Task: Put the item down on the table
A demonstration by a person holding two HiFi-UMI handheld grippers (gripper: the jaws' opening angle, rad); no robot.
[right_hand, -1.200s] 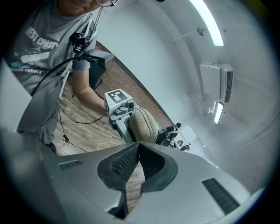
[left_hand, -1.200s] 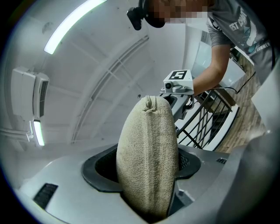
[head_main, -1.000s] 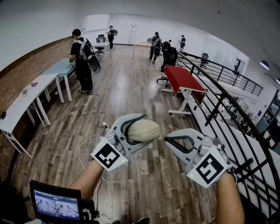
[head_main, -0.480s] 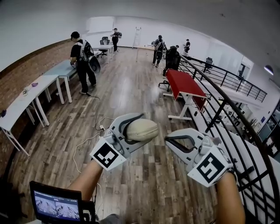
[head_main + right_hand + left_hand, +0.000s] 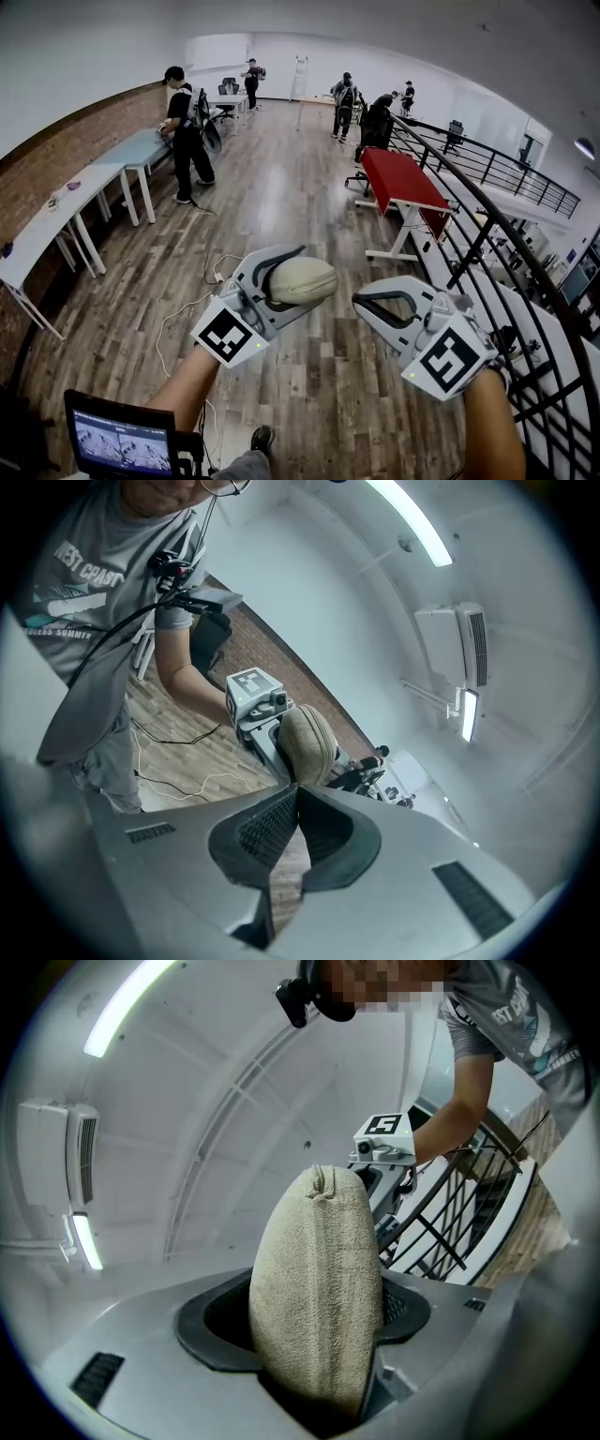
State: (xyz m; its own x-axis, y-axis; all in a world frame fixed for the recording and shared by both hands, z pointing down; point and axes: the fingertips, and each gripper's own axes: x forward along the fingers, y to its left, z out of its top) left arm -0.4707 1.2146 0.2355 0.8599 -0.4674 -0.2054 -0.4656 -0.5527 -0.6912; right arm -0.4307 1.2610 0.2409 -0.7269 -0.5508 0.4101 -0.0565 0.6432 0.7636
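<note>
You are standing over a wood plank floor [image 5: 281, 187], with a small monitor [image 5: 120, 441] at 7 o'clock and a white cable [image 5: 183, 309] trailing across the boards just above it. At 10 o'clock white benches [image 5: 56, 220] line a brick wall [image 5: 66, 150], and at 11 o'clock a person in black [image 5: 187, 131] stands beside them. A red-topped bench [image 5: 398, 178] sits at 1 o'clock near a black railing [image 5: 469, 206] that curves down your right side, and more people [image 5: 345, 94] stand at 12 o'clock.
</note>
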